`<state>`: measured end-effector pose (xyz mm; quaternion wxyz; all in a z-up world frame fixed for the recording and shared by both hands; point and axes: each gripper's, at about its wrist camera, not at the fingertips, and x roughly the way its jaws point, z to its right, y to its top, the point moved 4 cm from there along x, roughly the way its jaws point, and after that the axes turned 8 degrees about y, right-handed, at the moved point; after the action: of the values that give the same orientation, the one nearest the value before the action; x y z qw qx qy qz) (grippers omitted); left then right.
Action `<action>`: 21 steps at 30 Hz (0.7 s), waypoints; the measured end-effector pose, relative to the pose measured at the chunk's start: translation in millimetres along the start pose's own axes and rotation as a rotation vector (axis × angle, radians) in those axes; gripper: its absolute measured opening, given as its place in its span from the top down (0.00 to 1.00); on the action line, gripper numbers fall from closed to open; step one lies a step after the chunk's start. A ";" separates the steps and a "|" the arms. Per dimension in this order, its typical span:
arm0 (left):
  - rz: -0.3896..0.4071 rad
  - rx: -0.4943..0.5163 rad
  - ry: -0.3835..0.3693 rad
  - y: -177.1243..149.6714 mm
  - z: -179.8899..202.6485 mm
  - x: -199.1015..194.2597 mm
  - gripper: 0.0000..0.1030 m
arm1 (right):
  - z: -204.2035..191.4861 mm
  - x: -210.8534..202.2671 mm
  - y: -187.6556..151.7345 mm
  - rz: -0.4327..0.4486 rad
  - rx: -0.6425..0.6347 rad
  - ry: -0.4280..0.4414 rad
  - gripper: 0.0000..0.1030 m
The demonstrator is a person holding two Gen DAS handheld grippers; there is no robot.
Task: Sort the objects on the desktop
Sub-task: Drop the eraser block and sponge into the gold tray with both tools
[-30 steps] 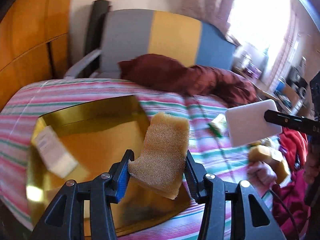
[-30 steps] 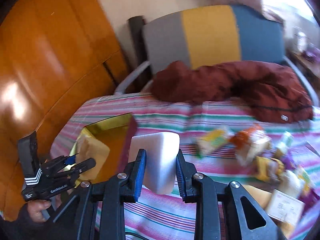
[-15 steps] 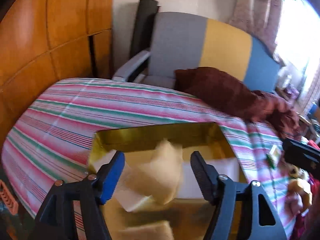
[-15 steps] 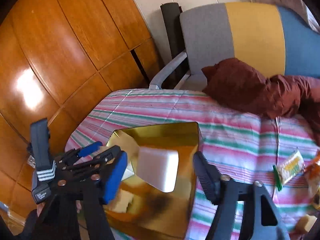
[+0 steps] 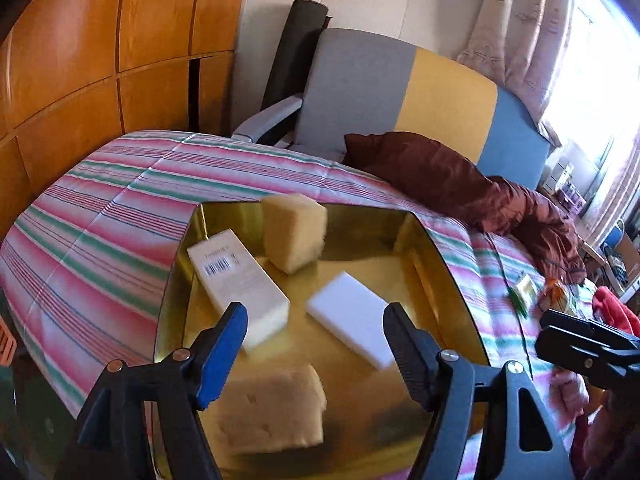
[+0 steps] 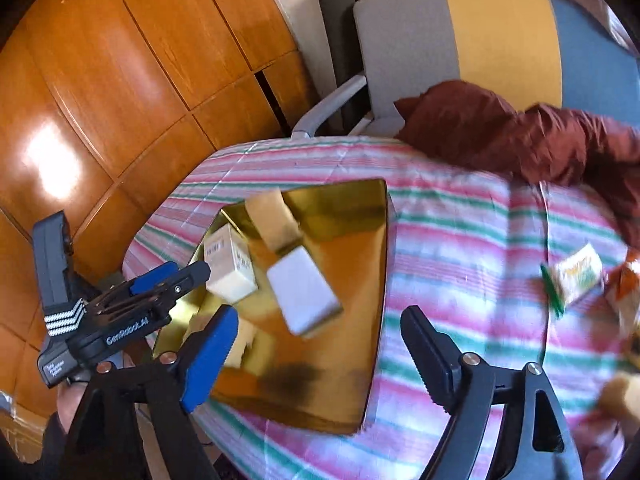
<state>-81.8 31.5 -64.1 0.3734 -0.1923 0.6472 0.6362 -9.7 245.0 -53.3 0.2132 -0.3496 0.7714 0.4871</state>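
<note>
Both sets of tongs are spread wide with nothing between their fingers. The left tongs hang over the near end of the gold tray, which sits on a surface covered by a pink, green and white striped cloth. The right tongs hang over the tray's near right corner, and the left tongs show at their lower left, apart from them. In the tray lie a white block flat near the middle, a boxed item with a barcode label just left of it, a yellow sponge standing on end against the far wall, and another yellow sponge, blurred, at the near end below the left tongs. Well off to the right on the cloth lie a green and yellow snack packet and an orange packet, too blurred to read. A dark red garment is heaped at the far edge against a grey, yellow and blue chair.
</note>
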 end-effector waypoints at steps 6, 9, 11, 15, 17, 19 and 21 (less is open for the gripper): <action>0.020 0.023 -0.013 -11.7 12.9 -26.7 0.31 | -3.9 -12.7 -23.1 0.006 -0.023 -0.030 0.13; 0.045 0.030 -0.011 -13.1 16.8 -37.7 0.31 | -8.3 -18.3 -31.9 0.007 -0.057 -0.053 0.12; 0.048 0.047 -0.008 -14.5 21.6 -42.3 0.31 | -8.8 -21.1 -37.3 0.003 -0.060 -0.046 0.12; 0.072 0.081 -0.011 -18.0 30.8 -54.2 0.31 | -2.9 -26.0 -45.8 0.000 -0.045 -0.056 0.11; 0.088 0.094 -0.023 -18.7 34.8 -59.2 0.31 | 1.8 -29.7 -49.2 -0.001 -0.035 -0.059 0.11; 0.093 0.103 -0.032 -19.4 38.4 -62.5 0.31 | 6.4 -34.7 -51.1 0.003 -0.023 -0.062 0.11; 0.088 0.114 -0.037 -21.2 42.4 -63.1 0.31 | 14.1 -41.1 -52.0 0.010 -0.007 -0.078 0.10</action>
<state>-15.5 55.7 -28.8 0.3673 -0.1301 0.6832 0.6176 56.2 256.8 -63.2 0.2395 -0.3275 0.7623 0.5042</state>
